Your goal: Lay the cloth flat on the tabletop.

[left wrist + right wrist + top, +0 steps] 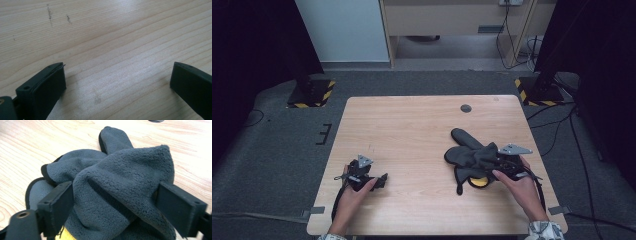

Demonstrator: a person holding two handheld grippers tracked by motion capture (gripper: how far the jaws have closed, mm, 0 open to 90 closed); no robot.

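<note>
A dark grey fleece mitten [469, 152] lies bunched on the right half of the wooden table [412, 125], with a yellow patch [479, 182] showing under its near edge. My right gripper [498, 163] comes at it from the right. In the right gripper view a thick fold of the mitten [125, 170] fills the gap of the right gripper [115, 202], and both pads press into the fleece. The yellow patch [66, 235] peeks out below. My left gripper [381, 181] rests low over the table's near left, and in its own view the left gripper [117, 82] stands open over bare wood.
A round dark grommet [466, 108] sits in the tabletop near the far edge. Two stand bases with yellow-black stripes [312, 92] [537, 92] flank the table's far corners. Cables [562, 130] trail over the floor at the right.
</note>
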